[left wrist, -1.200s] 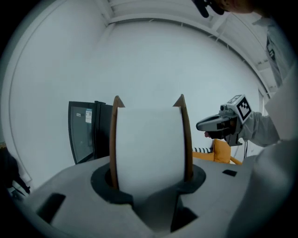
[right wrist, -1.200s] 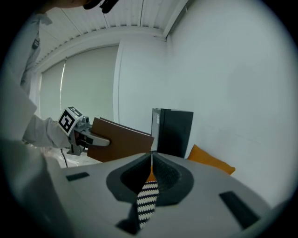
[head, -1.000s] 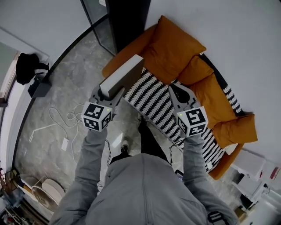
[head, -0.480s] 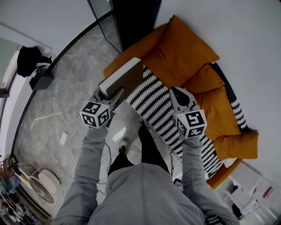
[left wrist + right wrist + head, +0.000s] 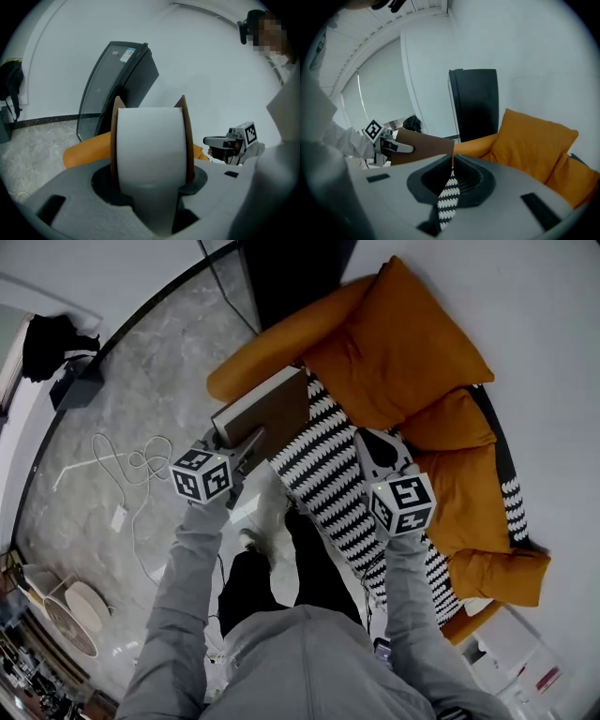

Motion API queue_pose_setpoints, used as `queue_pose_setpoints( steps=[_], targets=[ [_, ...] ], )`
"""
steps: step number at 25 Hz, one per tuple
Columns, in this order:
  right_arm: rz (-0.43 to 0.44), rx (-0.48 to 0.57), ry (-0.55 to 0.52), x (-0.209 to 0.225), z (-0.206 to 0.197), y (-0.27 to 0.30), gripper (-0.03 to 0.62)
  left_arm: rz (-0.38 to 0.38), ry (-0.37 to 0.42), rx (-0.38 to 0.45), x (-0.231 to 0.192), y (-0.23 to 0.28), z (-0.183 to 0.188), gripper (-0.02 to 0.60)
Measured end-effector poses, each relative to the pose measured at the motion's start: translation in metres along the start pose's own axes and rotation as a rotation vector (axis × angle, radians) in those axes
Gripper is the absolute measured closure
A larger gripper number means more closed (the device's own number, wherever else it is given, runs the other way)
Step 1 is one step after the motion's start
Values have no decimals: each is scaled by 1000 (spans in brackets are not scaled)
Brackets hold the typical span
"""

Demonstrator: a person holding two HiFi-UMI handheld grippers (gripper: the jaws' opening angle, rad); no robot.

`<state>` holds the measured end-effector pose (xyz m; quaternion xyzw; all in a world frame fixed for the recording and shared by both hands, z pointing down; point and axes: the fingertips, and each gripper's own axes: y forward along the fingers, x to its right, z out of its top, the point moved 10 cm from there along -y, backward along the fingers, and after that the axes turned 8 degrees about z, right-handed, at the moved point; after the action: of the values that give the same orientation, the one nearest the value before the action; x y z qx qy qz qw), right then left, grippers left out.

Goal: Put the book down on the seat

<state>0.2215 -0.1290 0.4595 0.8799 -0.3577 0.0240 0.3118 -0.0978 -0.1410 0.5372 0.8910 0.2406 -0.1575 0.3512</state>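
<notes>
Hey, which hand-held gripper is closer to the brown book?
Left. The left hand-held gripper is clamped on the book; the right hand-held gripper hangs apart from it, over the striped seat cover.

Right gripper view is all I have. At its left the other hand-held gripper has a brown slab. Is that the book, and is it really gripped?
Observer: Yes. In the left gripper view, the left hand-held gripper is closed on the book. White page edges between two brown covers fill the space between its jaws.
Operator: Where is it relative to the seat?
Observer: In the head view it is at the front corner of the striped seat, next to the orange armrest. From above I cannot tell whether it touches the seat.
</notes>
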Motion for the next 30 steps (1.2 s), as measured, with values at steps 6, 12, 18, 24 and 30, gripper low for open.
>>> queue_pose_setpoints(
  steps=[6,12,18,24,30],
  targets=[
    [36,-41,16,29,-32,45,563,-39,-96,-79,-19,60,-48,357],
    [59,-75,15,51,-65,92,563,-67,-216,-92,-42,107,-88,357],
    [74,-111,28,61,-97,123,563,-107,-316,-114,-60,154,-124,357],
    [102,-171,50,58,-122,137,563,-138,-387,-156,-74,179,-145,357],
    [125,-197,65,58,-133,150,563,-148,-476,-171,-84,189,-151,357]
  ],
)
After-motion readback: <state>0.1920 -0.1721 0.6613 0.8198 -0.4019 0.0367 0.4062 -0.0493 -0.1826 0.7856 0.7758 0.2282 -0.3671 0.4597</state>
